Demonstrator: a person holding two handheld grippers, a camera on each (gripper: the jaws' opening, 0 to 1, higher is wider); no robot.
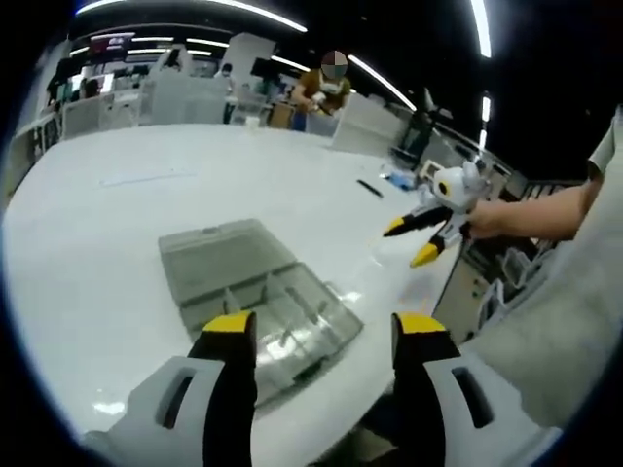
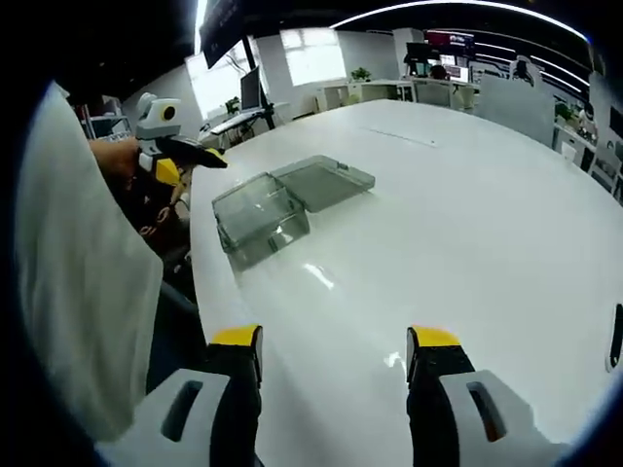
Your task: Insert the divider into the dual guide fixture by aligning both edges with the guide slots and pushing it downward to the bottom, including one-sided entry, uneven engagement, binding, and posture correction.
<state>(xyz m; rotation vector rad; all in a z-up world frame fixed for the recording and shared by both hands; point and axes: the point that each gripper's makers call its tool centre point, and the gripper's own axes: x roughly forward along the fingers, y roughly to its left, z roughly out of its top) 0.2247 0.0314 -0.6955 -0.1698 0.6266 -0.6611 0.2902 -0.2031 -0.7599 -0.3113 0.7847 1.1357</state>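
Both grippers, left gripper (image 1: 324,336) and right gripper (image 2: 335,350), hang above the clear fixture box (image 1: 261,290), fingers apart and empty (divider unseen); a skewed entry risks binding.

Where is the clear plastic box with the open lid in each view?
Left gripper view: the clear plastic box lies low at centre, just above the left claw, its lid flat toward the upper left.
Right gripper view: it sits upper left of centre, near the white table's edge, lid to the right.
Shared landmark: the box's open lid.
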